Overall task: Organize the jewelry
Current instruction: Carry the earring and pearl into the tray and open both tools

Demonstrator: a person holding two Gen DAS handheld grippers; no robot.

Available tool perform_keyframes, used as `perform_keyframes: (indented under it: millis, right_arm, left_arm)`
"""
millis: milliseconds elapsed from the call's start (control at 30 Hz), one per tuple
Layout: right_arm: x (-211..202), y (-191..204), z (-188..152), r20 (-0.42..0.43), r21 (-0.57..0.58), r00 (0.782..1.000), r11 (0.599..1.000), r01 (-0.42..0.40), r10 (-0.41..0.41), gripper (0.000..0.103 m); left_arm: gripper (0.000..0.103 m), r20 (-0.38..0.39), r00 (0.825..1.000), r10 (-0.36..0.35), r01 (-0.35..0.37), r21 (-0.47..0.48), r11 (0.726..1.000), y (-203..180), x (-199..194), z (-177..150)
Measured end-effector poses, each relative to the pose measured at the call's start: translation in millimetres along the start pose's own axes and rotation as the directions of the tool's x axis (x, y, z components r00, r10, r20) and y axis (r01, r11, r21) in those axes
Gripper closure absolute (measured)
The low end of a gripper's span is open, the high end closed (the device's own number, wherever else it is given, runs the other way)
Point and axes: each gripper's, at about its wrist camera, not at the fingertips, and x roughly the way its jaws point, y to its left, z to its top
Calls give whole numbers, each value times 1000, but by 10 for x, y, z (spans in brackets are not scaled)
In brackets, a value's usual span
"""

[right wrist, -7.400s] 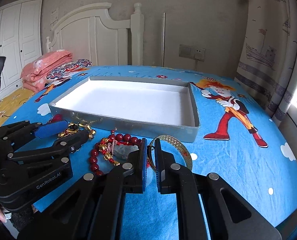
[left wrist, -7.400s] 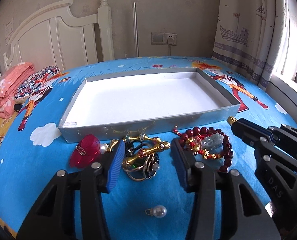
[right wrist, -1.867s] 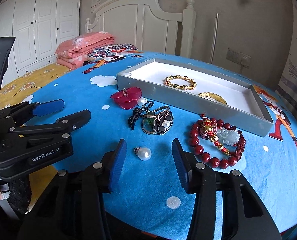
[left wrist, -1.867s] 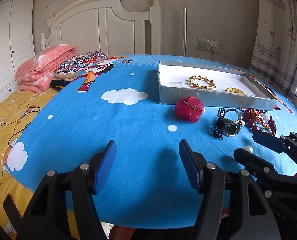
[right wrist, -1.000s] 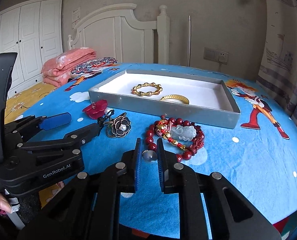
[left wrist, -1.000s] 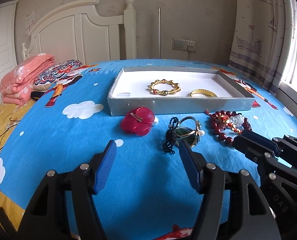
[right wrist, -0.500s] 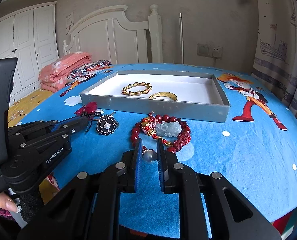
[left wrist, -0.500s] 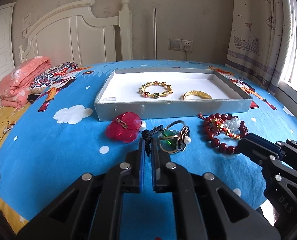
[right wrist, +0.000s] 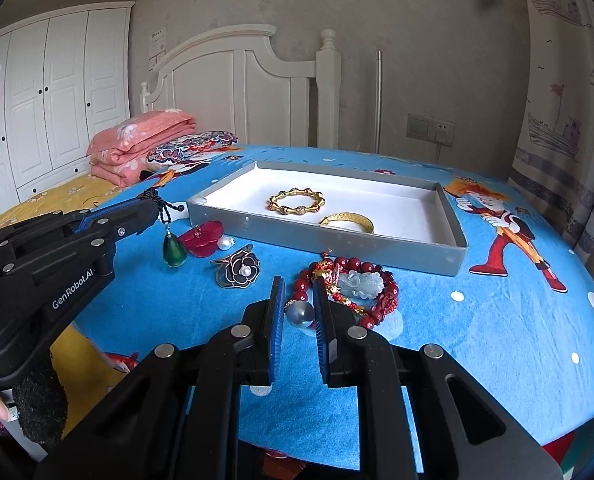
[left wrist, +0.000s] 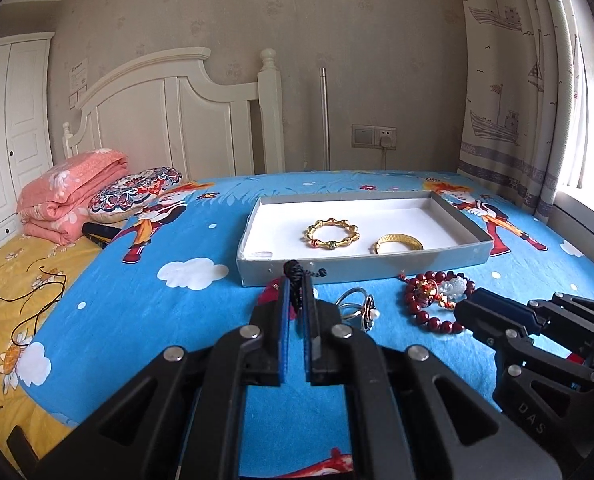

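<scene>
the tray [right wrist: 325, 236] sat on the bed [right wrist: 497, 320]. inside it lay two bracelets [right wrist: 297, 200], side by side. before the tray's near wall lay a clip [right wrist: 205, 242], a flower ring [right wrist: 239, 268] and a bead bracelet [right wrist: 357, 284], left to right. folded bedding [right wrist: 145, 140] lay behind the tray to its left.

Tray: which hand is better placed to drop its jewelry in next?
Probably left. The left gripper dangles its pendant beside the tray; the right gripper, holding the pearl, sits behind the red bracelet.
</scene>
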Motion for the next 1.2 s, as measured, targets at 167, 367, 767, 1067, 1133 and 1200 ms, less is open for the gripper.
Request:
perform_keyframes:
  millis: [167,367,767,1067,1133,1200]
  right_arm:
    - [-29,4,9,7,-4,1000,1000,4,-4,89]
    - [-40,-10,23,13,-2,1000,1000,15,-15,89]
    - [-5,-61,64,8,11,999,999,32,-33,89]
    - [80,-198,244,17,45,997,996,74,-75,89]
    - [135,-245,307,14,56,996,995,82,-83,89]
    - [197,-285,373,8,63,996,994,91,-92,89]
  left_arm:
    - [97,-27,1000,-3,3,-11,1000,14,20,-52]
    - [97,-35,999,-2,2,-11,1000,-6,18,-117]
    - [97,-8,1000,-15,15,-3,1000,-52,-60,-76]
    - [97,-4,1000,16,-16,-26,1000,-52,44,143]
    - [97,-1,1000,25,-25,-28,999,-63,89,220]
    - [97,3,1000,30,-29,-28,999,-73,138,291]
